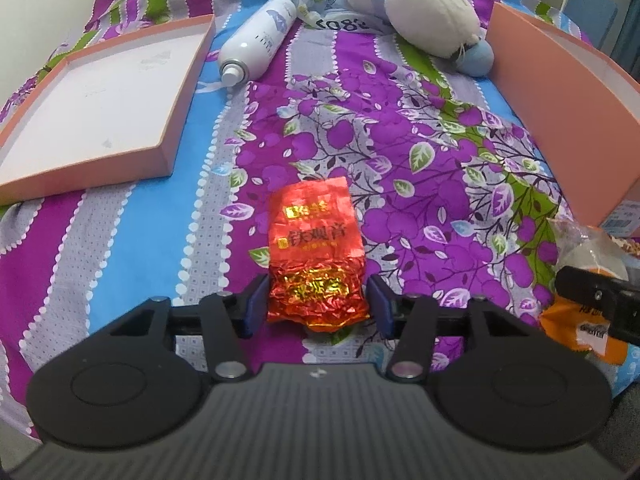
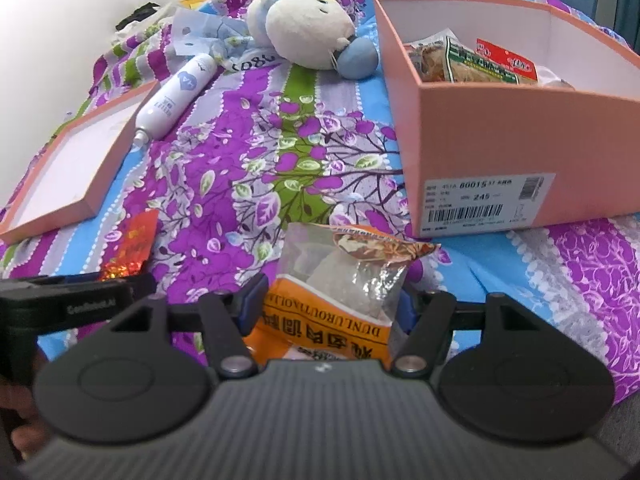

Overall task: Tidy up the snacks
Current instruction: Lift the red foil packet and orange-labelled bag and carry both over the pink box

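A red foil tea packet (image 1: 312, 240) lies on the bedspread, its crumpled lower end between the blue pads of my left gripper (image 1: 318, 286), which press on both its sides. My right gripper (image 2: 332, 294) is shut on an orange and clear seasoning packet (image 2: 344, 280) whose top sticks out past the fingers. That packet (image 1: 580, 332) and the right gripper's black finger (image 1: 592, 290) show at the right edge of the left wrist view. The red packet (image 2: 134, 240) and the left gripper's finger (image 2: 80, 300) show at the left of the right wrist view.
An open pink shoe box (image 2: 500, 140) with several snack packs (image 2: 480, 66) stands to the right; its wall (image 1: 560, 100) is near. Its lid (image 1: 100, 100) lies upturned on the left. A white spray bottle (image 1: 260, 40) and a plush toy (image 1: 424, 20) lie farther back on the flowered bedspread (image 1: 400, 140).
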The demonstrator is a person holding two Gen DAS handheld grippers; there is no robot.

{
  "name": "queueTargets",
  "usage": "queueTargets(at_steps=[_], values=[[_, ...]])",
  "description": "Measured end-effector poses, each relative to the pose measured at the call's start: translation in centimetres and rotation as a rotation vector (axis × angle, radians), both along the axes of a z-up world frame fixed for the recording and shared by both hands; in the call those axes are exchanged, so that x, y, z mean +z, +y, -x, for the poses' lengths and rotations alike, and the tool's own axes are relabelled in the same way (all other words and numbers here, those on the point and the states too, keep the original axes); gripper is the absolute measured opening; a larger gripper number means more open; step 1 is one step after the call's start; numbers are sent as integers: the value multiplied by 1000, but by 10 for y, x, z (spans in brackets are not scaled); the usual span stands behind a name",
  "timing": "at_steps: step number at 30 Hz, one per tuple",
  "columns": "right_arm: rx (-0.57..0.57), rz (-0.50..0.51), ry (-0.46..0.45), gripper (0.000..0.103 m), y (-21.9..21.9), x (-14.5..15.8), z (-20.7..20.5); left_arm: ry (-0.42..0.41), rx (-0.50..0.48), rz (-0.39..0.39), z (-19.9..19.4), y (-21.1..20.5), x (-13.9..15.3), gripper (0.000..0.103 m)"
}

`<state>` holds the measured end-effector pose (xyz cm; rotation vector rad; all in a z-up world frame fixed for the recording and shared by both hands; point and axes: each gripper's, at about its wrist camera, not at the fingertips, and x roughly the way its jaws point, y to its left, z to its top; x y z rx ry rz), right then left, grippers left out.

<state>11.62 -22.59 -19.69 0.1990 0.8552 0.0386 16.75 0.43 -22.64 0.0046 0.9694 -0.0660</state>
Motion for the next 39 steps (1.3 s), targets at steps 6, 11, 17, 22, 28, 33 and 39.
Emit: queueTargets(at_steps=[6, 11, 17, 22, 28, 33, 39], values=[[-1, -5, -42, 66, -3, 23, 3, -35, -27, 32, 5, -8, 26, 57], [-20, -33, -79, 66, -11, 45, 7, -67, -68, 40, 4, -18, 58, 57], [-20, 3, -180, 66, -17, 80, 15, -144, -122, 66, 4, -37, 105, 57], [-26, 1, -258, 67, -27, 113, 21, -219, -179, 90, 5, -53, 144, 57], [-43, 16, -341, 67, -44, 151, 23, -294, -231, 136, 6, -71, 188, 57], [-52, 24, -408, 67, -60, 175, 23, -369, -259, 175, 4, -88, 222, 57], [-70, 54, -444, 67, -84, 186, 10, -426, -338, 207, -7, -123, 246, 57]])
